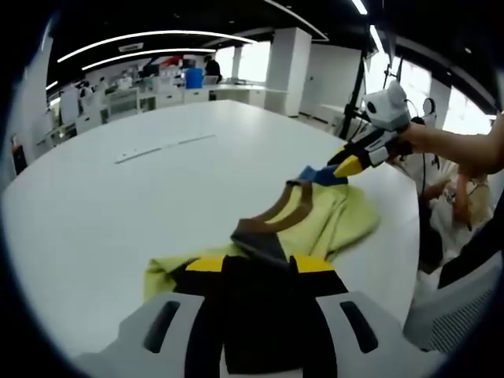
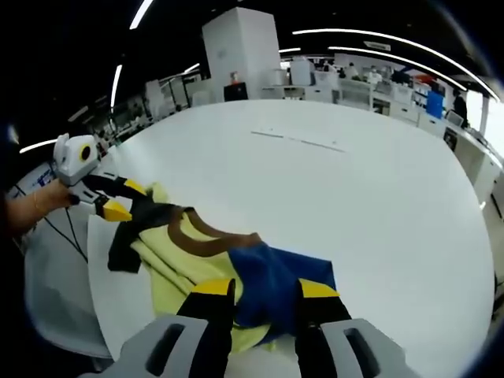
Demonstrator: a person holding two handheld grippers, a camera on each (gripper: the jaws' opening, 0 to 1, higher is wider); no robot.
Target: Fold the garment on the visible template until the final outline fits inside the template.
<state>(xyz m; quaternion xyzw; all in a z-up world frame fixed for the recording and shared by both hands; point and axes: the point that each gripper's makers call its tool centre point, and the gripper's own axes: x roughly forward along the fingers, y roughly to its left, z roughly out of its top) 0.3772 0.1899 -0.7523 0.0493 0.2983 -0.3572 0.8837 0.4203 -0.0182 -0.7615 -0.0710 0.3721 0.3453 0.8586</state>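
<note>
A yellow garment [image 1: 346, 216] with a brown collar [image 1: 276, 211] lies bunched near the edge of the white table [image 1: 118, 205]. My left gripper [image 1: 260, 264] is shut on its black sleeve [image 1: 268, 315]. My right gripper [image 1: 342, 167] comes in from the right, shut on the blue sleeve [image 1: 319, 175]. In the right gripper view, my right gripper [image 2: 264, 289] pinches the blue sleeve [image 2: 272, 279]. The yellow garment [image 2: 169, 268] stretches left to my left gripper [image 2: 126, 198], which holds the black sleeve [image 2: 130, 232]. Faint line marks [image 1: 165, 147] [image 2: 299, 140] lie farther out on the table.
The table's [image 2: 378, 220] rounded edge runs just behind the garment. A grey chair [image 1: 457, 307] and a seated person [image 1: 449, 197] are beyond that edge. Desks [image 1: 157, 94] and a white pillar [image 2: 240, 55] stand far back.
</note>
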